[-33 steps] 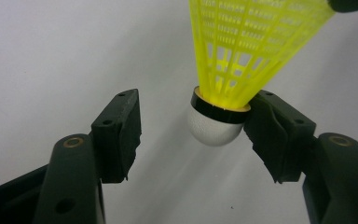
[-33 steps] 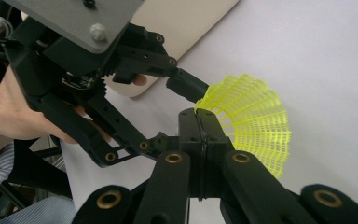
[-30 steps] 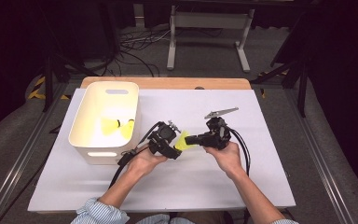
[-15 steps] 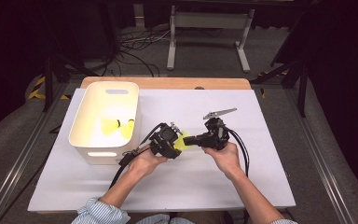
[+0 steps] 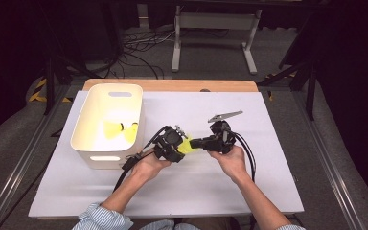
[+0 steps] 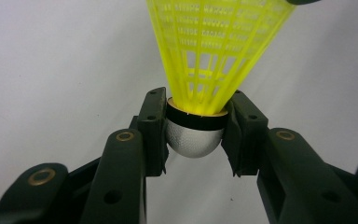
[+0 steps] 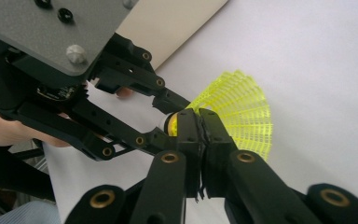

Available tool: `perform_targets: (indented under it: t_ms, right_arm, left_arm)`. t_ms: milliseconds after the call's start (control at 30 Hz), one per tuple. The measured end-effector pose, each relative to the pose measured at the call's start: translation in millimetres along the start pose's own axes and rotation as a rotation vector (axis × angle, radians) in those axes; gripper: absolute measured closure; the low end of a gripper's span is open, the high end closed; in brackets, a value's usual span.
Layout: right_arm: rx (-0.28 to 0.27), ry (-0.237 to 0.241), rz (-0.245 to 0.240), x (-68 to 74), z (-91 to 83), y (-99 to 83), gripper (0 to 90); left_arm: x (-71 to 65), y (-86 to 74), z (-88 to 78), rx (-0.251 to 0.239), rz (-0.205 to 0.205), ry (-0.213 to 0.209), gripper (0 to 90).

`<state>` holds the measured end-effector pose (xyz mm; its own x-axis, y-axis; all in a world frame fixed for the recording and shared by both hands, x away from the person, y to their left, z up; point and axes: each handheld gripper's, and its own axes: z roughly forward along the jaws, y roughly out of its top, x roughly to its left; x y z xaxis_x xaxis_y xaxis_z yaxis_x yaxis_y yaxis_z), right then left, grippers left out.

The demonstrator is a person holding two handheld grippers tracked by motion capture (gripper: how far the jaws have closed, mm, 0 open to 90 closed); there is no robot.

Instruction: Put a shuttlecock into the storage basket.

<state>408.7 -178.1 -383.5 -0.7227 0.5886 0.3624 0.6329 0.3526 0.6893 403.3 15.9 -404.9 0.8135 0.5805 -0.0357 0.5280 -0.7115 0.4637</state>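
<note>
Room: dark, cables on grey floor.
Worktop (image 5: 268,158): white sheet, wooden edge.
Bin (image 5: 92,148): left.
Shuttlecock (image 6: 214,51): mid-worktop; left claw (image 6: 196,133) has just closed onto its cork, right claw (image 7: 200,126) pinches its skirt.

Open white tabletop (image 5: 268,143) to the right and toward the person. Blocked on the left by white bin (image 5: 88,143), just beside left gripper (image 5: 179,148); shuttlecocks (image 5: 120,130) inside, seemingly two.

Yellow mesh-skirted shuttlecock (image 6: 200,70), silver cap with black band, above the white table, between two tongs.
</note>
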Motion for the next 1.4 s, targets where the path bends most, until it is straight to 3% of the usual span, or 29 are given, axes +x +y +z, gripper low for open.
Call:
perform_targets:
  t_ms: [233,467,700,833,1100,1233,1400]
  right_arm:
    - [0.024,-0.090,-0.038,4.2,-1.7,-2.0,68.6]
    - [-0.012,-0.138,-0.066,5.6,-8.0,-6.2,53.0]
    - [-0.035,-0.245,-0.148,12.7,-17.7,-16.5,41.9]
    - [-0.075,-0.286,-0.165,10.8,-26.6,-25.4,34.5]
    - [-0.098,-0.338,-0.182,10.6,-38.2,-43.8,22.1]
    - [-0.123,-0.371,-0.163,6.8,-44.4,-55.6,18.4]
    - [-0.146,-0.377,-0.146,4.9,-50.8,-67.7,16.2]
  left_arm:
    - [0.1,2.0,-1.8,0.002,-0.016,0.001,64.2]
    - [-0.1,0.6,-6.5,0.010,-0.021,0.017,64.2]
    - [-1.6,0.3,-11.8,0.013,-0.023,0.025,64.2]
    - [-2.0,-0.7,-16.2,0.011,-0.029,0.033,64.2]
    - [-2.3,-3.1,-21.1,0.033,-0.038,0.048,64.2]
    - [-3.8,-3.8,-22.3,0.038,-0.042,0.055,64.2]
    - [-4.2,-4.8,-25.0,0.044,-0.045,0.060,64.2]
